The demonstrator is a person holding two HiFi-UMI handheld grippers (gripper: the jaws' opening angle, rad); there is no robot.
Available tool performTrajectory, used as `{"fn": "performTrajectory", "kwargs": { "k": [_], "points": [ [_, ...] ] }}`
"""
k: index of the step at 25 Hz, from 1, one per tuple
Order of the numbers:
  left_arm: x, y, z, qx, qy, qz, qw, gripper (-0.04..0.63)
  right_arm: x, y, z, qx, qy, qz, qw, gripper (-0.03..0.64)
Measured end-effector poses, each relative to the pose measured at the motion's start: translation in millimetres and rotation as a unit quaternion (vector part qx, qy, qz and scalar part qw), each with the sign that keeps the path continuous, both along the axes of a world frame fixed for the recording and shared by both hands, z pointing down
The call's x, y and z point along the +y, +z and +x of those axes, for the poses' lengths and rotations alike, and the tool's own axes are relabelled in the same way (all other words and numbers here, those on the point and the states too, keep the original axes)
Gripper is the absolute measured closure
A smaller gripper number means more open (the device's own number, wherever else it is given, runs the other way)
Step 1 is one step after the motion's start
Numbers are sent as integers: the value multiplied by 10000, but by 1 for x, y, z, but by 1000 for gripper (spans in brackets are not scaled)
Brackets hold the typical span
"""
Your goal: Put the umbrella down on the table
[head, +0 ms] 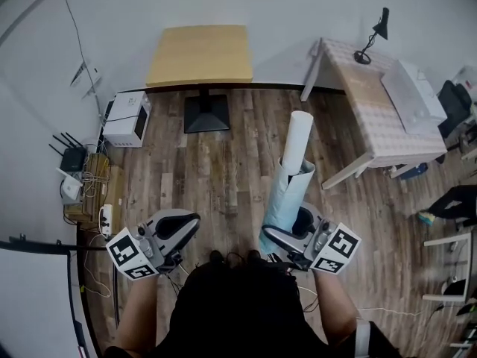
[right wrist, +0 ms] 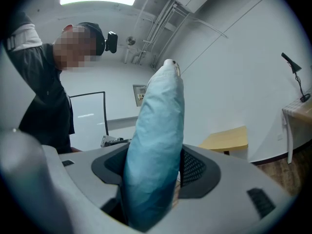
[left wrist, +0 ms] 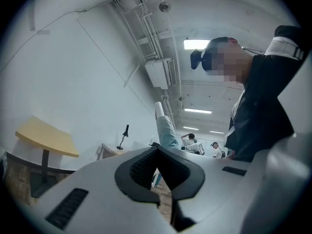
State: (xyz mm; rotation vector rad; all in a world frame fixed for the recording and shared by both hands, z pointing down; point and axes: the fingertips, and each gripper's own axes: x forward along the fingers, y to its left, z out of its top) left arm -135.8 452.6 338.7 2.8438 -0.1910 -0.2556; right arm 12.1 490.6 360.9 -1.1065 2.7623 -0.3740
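A folded light-blue umbrella point(head: 289, 194) with a white handle end point(head: 298, 133) stands nearly upright over the floor, and my right gripper point(head: 287, 235) is shut on its lower part. In the right gripper view the blue fabric point(right wrist: 156, 140) fills the space between the jaws. My left gripper point(head: 177, 227) is held low at the left with its jaws together and nothing in them. From the left gripper view the umbrella point(left wrist: 167, 130) shows beyond the closed jaws. A table with a checked cloth point(head: 376, 118) stands ahead to the right, and a small wooden table point(head: 200, 54) stands straight ahead by the wall.
A black desk lamp point(head: 373, 36) and a white box point(head: 414, 95) are on the checked table. A white appliance point(head: 125, 119), a router point(head: 71, 157) and cables sit along the left wall. Wood floor lies between me and both tables. People show far off in the left gripper view.
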Motion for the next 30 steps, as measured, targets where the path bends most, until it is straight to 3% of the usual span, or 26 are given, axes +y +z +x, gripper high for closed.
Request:
{"fn": "performTrajectory", "kwargs": {
  "k": [9, 16, 22, 30],
  "points": [
    [-10, 16, -41, 184, 117, -77, 9997, 583, -15, -3, -38, 108, 256, 12, 9996, 321],
    [-28, 27, -75, 282, -151, -252, 9992, 583, -17, 11, -45, 267, 449, -217, 9984, 321],
    [-30, 45, -82, 265, -237, -447, 9984, 583, -37, 11, -48, -66, 470, -231, 9986, 321],
    [-41, 58, -74, 292, -331, -612, 9971, 583, -62, 15, -55, 15, 145, -220, 9997, 321]
  ]
}}
